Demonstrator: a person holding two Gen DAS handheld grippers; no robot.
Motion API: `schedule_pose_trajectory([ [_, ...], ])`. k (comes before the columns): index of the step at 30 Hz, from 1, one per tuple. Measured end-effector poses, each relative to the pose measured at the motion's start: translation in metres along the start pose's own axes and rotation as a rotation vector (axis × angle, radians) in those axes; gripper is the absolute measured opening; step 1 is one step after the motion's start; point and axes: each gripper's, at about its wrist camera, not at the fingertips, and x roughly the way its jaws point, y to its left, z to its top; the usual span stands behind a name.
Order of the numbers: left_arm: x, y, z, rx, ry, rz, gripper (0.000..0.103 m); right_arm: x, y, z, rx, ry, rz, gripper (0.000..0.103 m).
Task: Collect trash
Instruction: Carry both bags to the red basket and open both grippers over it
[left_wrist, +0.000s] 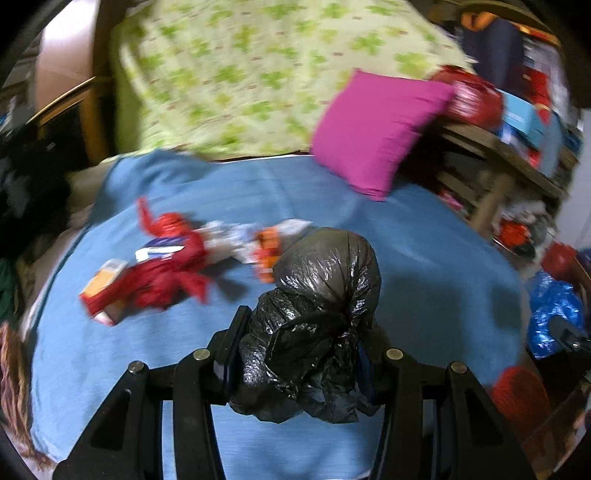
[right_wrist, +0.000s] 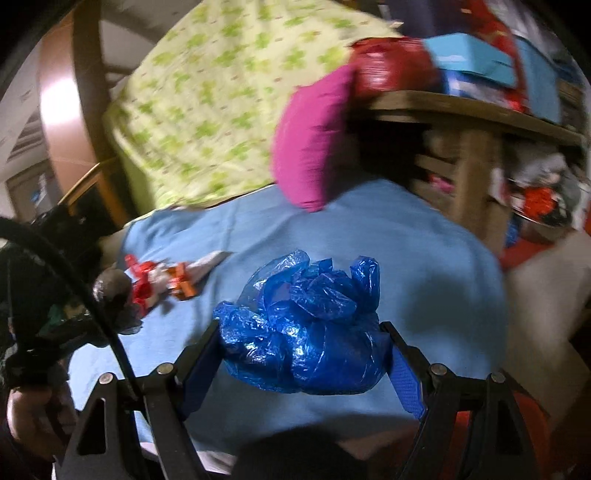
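Observation:
My left gripper (left_wrist: 303, 343) is shut on a knotted black plastic bag (left_wrist: 325, 291), held above the blue bedsheet (left_wrist: 424, 258). Clamped between the fingers of my right gripper (right_wrist: 299, 336) is a crumpled blue plastic bag (right_wrist: 303, 332), also held over the blue bedsheet (right_wrist: 406, 251). Loose trash lies on the sheet: a red plastic bag with wrappers and a small carton (left_wrist: 155, 269), and an orange wrapper (left_wrist: 266, 254). In the right wrist view the same trash pile (right_wrist: 162, 280) sits at the left, and the left gripper with its black bag (right_wrist: 114, 295) shows at the left edge.
A magenta pillow (left_wrist: 376, 129) leans at the bed's far right, with a green-patterned quilt (left_wrist: 240, 74) behind it. A cluttered wooden shelf (left_wrist: 517, 155) stands to the right of the bed. A wooden headboard post (right_wrist: 85, 92) rises at the back left.

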Motion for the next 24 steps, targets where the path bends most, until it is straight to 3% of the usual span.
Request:
schedule_pose_trajectory([
  [12,-0.024,-0.129,-0.007,0.167,0.026,-0.255,0.051,-0.051,-0.117,-0.062,0.165,0.042,-0.189,0.084],
  [24,-0.028,-0.223,-0.036,0.319,0.109,-0.437,0.052,-0.046,-0.166,-0.126,0.261,0.174,-0.272,0.084],
])
